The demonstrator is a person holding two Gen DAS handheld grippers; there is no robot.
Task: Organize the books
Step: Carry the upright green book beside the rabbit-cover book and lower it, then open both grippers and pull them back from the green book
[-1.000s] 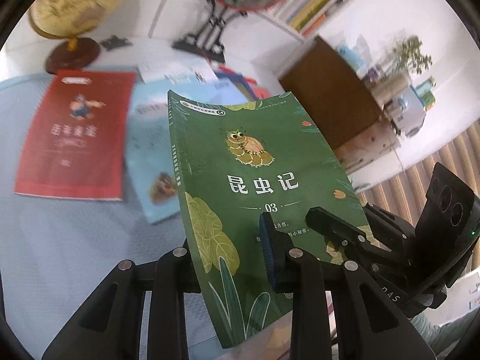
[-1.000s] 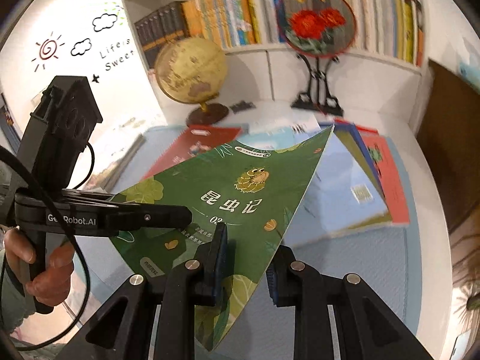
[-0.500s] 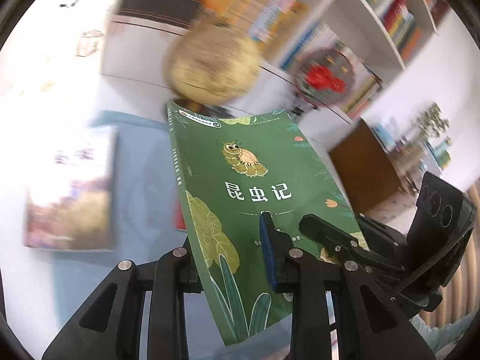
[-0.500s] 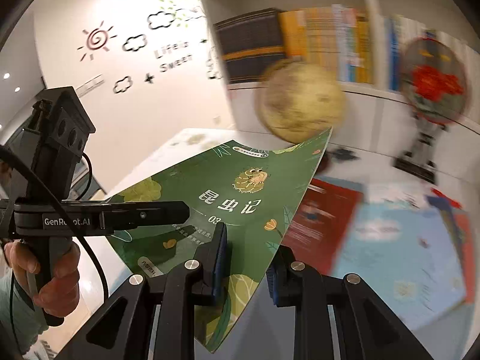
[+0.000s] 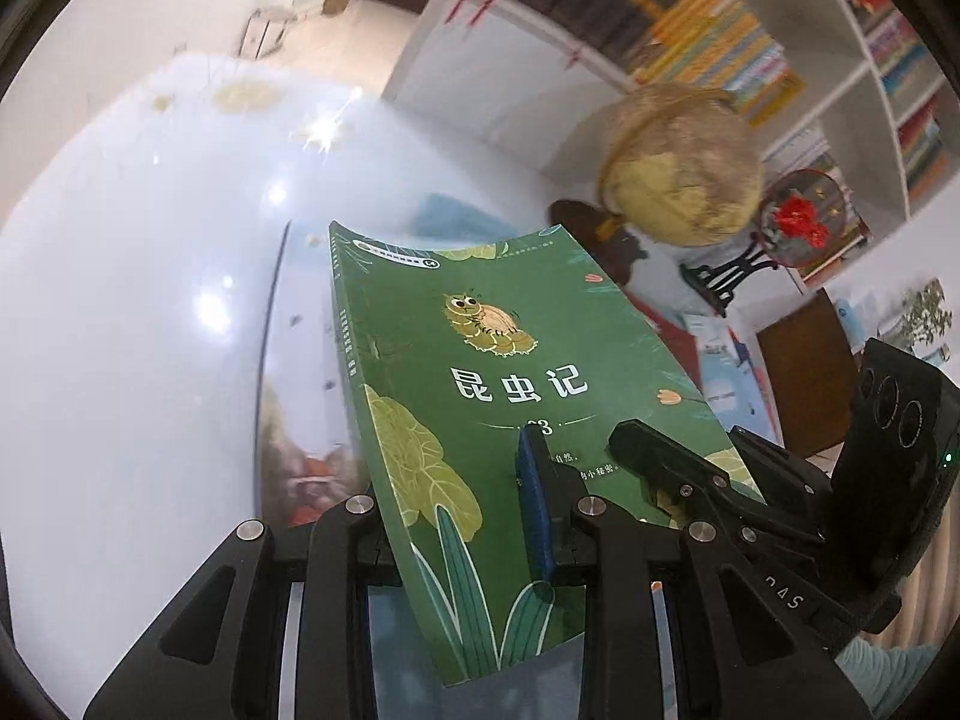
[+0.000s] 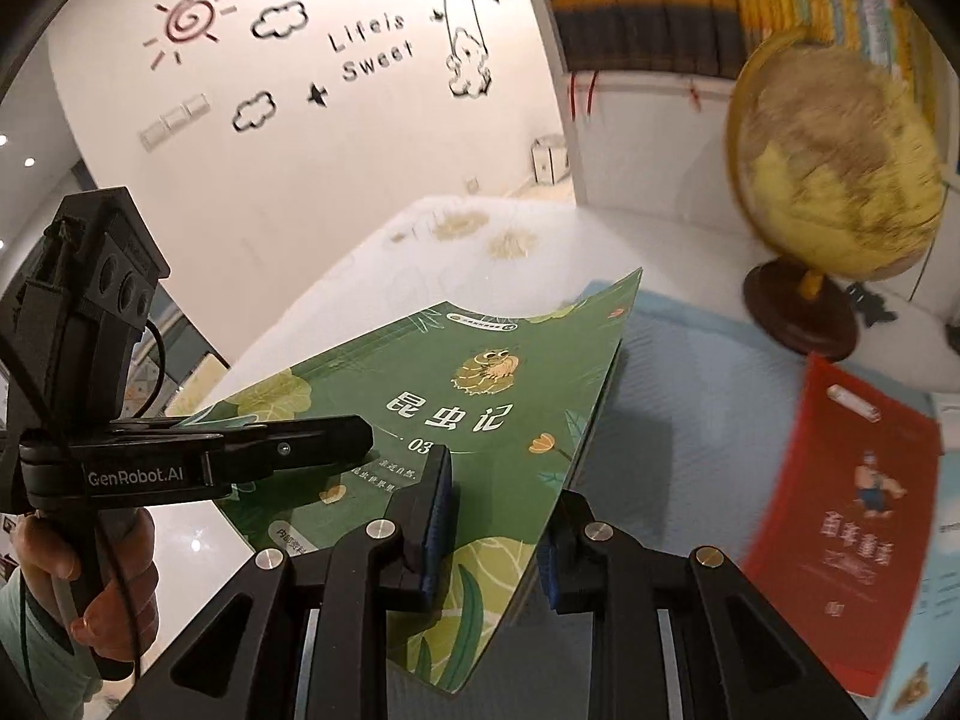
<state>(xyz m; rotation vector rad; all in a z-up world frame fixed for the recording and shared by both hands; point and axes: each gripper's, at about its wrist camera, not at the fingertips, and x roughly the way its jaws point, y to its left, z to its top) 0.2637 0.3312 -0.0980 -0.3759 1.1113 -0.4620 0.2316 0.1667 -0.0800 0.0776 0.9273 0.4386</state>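
Observation:
A green book with white Chinese title (image 5: 480, 372) is held in the air by both grippers. My left gripper (image 5: 456, 498) is shut on its lower edge near the spine. My right gripper (image 6: 492, 516) is shut on its lower right corner; the same green book (image 6: 480, 372) fills that view. The right gripper's body (image 5: 780, 498) shows at the right of the left wrist view, and the left gripper's body (image 6: 198, 456) shows at the left of the right wrist view. A red book (image 6: 852, 516) lies flat on the blue mat (image 6: 672, 396).
A globe (image 6: 834, 168) on a dark round base stands at the back of the white table (image 5: 150, 300). A round red-flower fan stand (image 5: 792, 222) is beside it. Bookshelves (image 5: 720, 30) fill the wall behind. Another book (image 5: 300, 456) lies under the green one, blurred.
Both grippers have swung left together with the green book still held. The red and blue books slid out to the right; the globe and white table end came into view.

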